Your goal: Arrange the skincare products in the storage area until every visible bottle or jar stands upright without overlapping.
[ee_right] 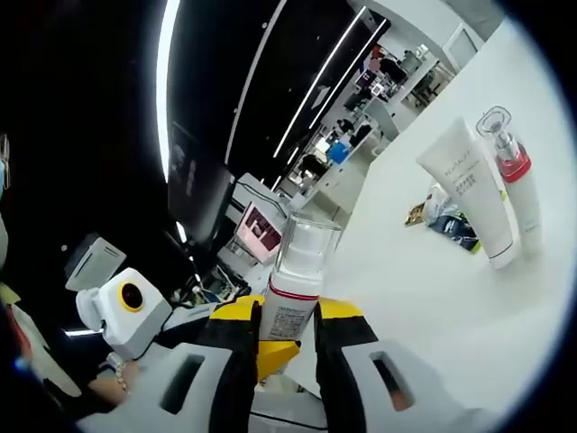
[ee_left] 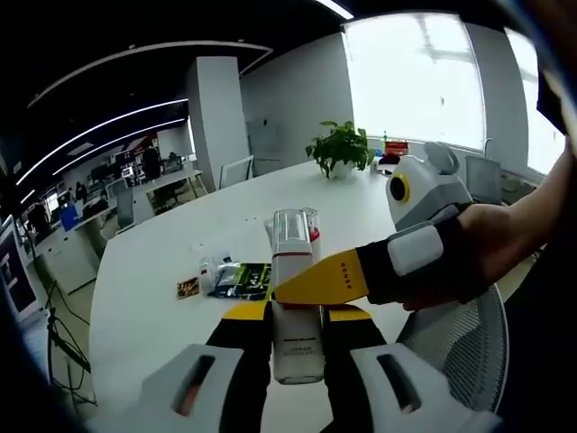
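White tube (ee_right: 471, 187) and pump bottle (ee_right: 517, 180) block the tabletop (ee_right: 433, 298).

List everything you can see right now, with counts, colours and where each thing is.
pump bottle: one, white with clear cap, held between both grippers
tube: one, white, standing on table
spray bottle: one, pink and clear, beside tube
sachets: a few, dark and white, flat on table
potted plant: one, green, far table end
table: one, white
left gripper: fingers yellow-black, shut on bottle
right gripper: shut on same bottle
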